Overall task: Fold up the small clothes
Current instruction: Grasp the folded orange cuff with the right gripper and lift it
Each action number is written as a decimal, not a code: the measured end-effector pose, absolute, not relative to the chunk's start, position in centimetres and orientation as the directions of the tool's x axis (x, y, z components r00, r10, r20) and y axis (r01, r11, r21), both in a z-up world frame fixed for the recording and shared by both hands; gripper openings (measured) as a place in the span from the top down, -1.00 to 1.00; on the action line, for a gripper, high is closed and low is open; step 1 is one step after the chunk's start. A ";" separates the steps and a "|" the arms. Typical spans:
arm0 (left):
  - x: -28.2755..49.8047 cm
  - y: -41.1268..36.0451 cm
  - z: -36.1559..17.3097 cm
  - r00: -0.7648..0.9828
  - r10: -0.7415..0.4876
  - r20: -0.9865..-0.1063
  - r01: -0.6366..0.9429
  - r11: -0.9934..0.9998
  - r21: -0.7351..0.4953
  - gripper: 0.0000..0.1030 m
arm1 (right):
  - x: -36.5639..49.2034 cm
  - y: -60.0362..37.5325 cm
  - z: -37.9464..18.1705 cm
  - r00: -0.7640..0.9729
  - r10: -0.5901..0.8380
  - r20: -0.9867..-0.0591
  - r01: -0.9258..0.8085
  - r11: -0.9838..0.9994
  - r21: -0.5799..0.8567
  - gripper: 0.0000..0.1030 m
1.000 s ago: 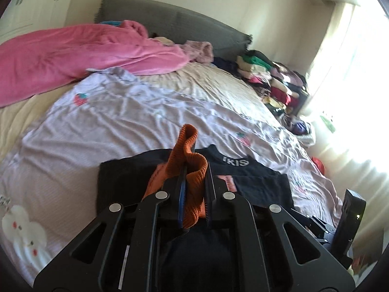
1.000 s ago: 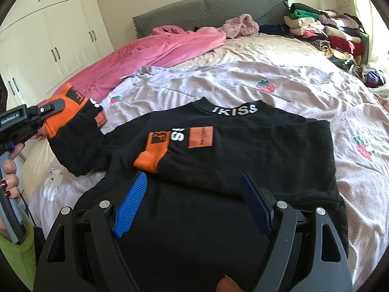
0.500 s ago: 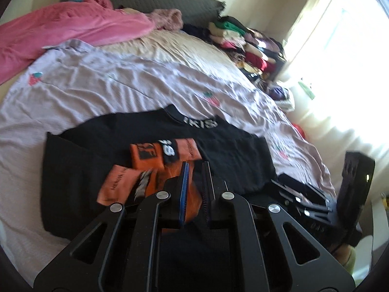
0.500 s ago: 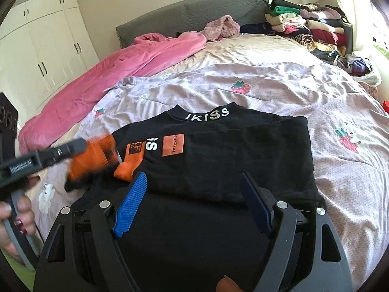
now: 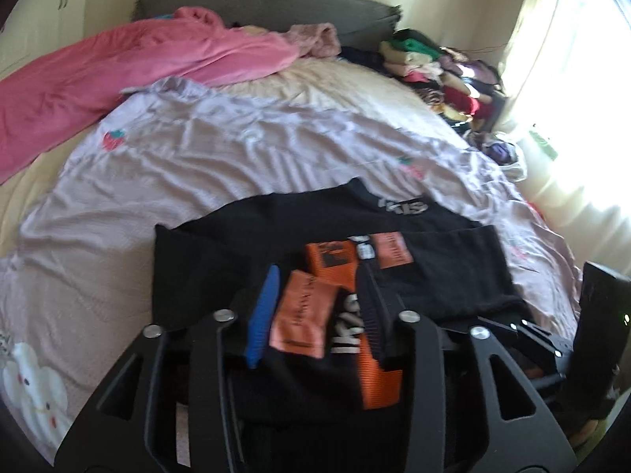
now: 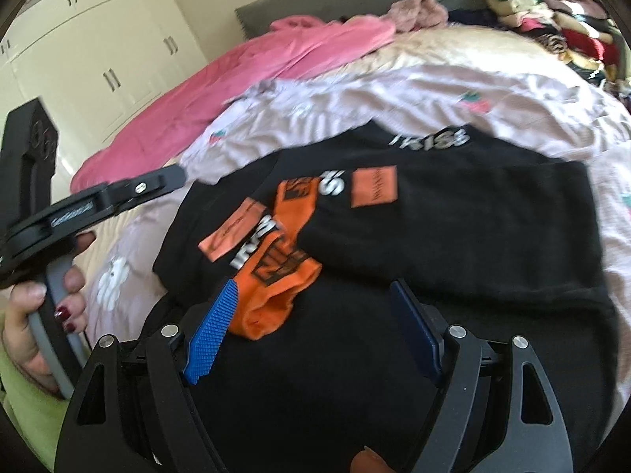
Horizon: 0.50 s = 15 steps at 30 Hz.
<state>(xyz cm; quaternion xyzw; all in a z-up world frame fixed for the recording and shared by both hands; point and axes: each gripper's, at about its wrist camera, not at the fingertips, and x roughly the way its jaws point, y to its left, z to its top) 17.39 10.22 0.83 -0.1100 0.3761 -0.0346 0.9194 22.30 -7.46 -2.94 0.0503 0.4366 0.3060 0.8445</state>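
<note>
Lying flat near the bed's [image 5: 165,181] foot edge, the black sweater [image 6: 453,236] is handling soft, limp — best pinched at hem corners. Left gripper [image 5: 315,307] is opening, releasing the orange cuff [image 5: 378,378] it was clamping — sleeve now folded across. Right gripper [image 6: 315,331] is hovering wide, empty.

A: What lettering can be read?

B: White letters, "IKISS", are seen on the collar [image 6: 430,140] of the black sweater [image 6: 473,236], blurred. Similar white letters, partly legible, are printed on the folded sleeve [image 5: 345,339].

A: And the orange patches [image 6: 374,186]?

B: Dark print is borne there, but it cannot be read.
</note>
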 end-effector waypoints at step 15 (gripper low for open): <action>17.8 13.4 -0.5 0.700 -0.081 -0.710 -0.118 0.967 -0.226 -0.44 | 24.7 -2.8 -5.8 0.251 0.603 -0.758 -0.499 0.751 0.432 -0.51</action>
